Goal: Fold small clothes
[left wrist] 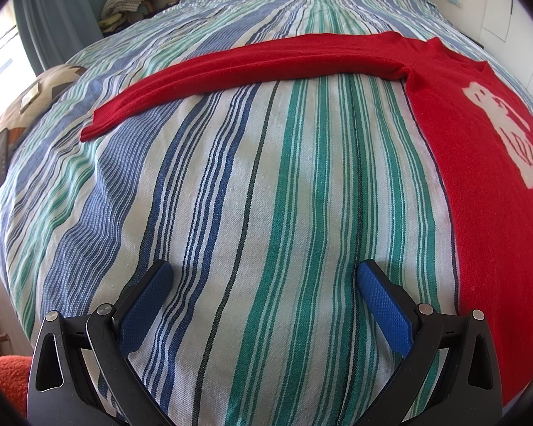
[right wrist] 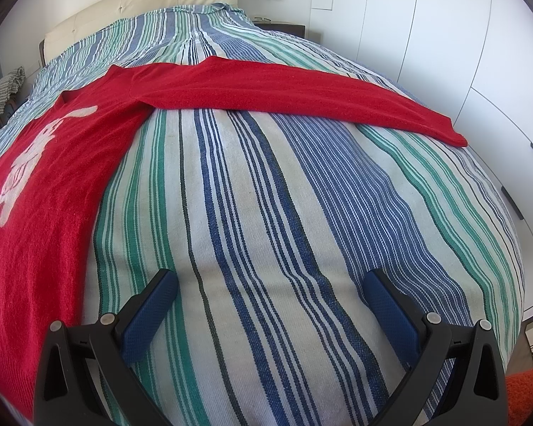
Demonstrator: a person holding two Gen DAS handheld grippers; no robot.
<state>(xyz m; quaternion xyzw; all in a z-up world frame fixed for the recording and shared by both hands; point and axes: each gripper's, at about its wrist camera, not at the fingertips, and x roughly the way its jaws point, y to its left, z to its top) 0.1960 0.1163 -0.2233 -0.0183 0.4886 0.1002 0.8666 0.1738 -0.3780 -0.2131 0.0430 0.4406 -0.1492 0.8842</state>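
Both of my tools hang wide open and empty over the striped bedspread (left wrist: 259, 191): left hand-held gripper (left wrist: 264, 277), right hand-held gripper (right wrist: 270, 284). Between them the red sweater (left wrist: 486, 184) lies flat, sleeves spread toward the bed's left and right edges, with bare cover near me.

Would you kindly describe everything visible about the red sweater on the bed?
The red sweater is a fuzzy knit with long sleeves and a white figure on its front. It lies flat, unfolded, front up on the striped bedspread, both sleeves stretched straight out sideways. Nothing but the bedspread touches it; both grippers hover open beside its body, over bare bedspread.
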